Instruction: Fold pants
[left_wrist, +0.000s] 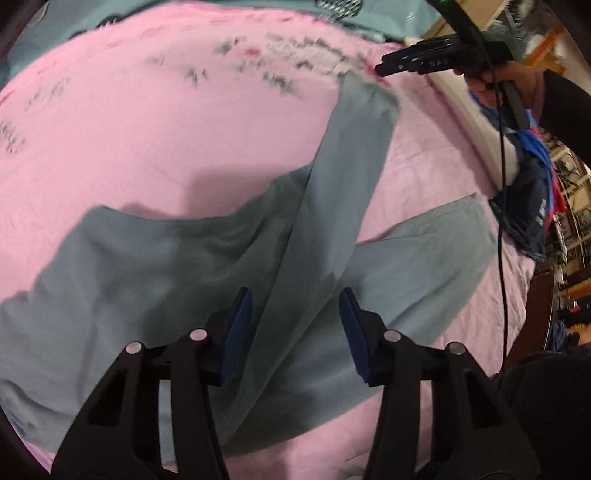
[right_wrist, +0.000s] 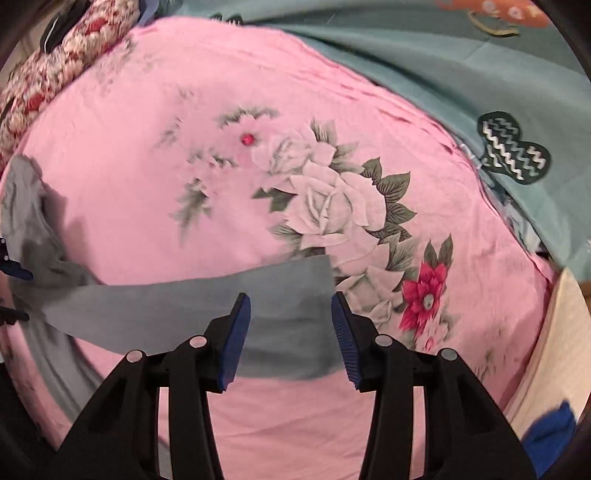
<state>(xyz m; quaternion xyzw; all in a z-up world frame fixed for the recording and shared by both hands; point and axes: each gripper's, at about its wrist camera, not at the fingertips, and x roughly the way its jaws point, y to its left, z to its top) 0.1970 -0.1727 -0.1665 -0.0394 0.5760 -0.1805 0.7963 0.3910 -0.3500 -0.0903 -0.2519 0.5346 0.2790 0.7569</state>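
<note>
On pink floral bedsheet (right_wrist: 147, 122): grey pants (left_wrist: 155, 266), w/ teal blanket (right_wrist: 461, 62) behind.

**Two wrist cameras looking steeply down on one bed**

The left wrist fisheye looks down from behind the left gripper (left_wrist: 295, 325), close above the grey-blue pants (left_wrist: 221, 258) on the pink floral bedsheet (left_wrist: 147, 129). The right gripper (left_wrist: 384, 68) shows at its upper right edge. The right wrist fisheye looks down past its own fingers at one pant leg's end. Both views share the sheet, the pants and the teal blanket (right_wrist: 443, 66) beyond.
</note>
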